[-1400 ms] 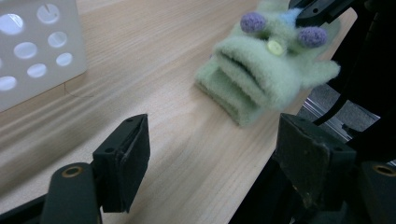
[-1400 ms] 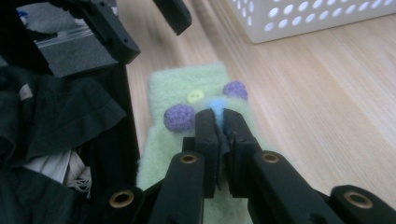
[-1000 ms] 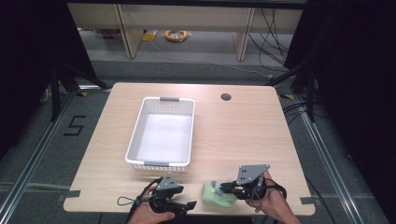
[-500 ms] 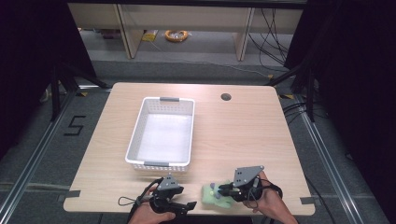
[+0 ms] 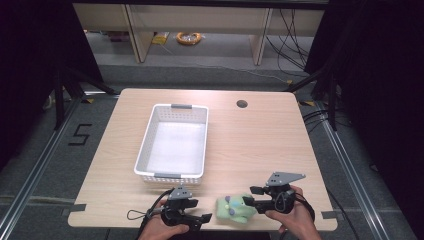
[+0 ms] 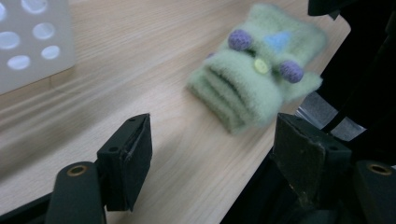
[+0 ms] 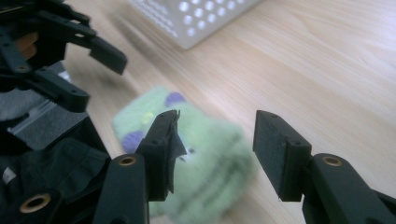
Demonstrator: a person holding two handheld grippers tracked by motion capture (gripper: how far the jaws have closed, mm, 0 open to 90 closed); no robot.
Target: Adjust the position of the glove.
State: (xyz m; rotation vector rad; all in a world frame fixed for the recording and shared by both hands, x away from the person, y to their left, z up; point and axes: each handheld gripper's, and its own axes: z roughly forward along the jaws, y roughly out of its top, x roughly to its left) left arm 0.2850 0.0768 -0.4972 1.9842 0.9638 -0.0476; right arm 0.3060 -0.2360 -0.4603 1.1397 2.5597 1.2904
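Green knitted toy [image 5: 233, 209] at table [image 5: 260, 140] front edge, between both open tools

Both grippers are black: the right gripper [image 5: 253, 196] carries a grey three-cornered plate, the left gripper [image 5: 199, 218] a looping black cable at nine o'clock.

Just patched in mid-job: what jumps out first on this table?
The fuzzy green knitted toy with purple knobs lies at the table's near edge, between the two tools. The right tool is open and right at it; the left tool is open beside it. Behind them sits an empty white perforated basket.
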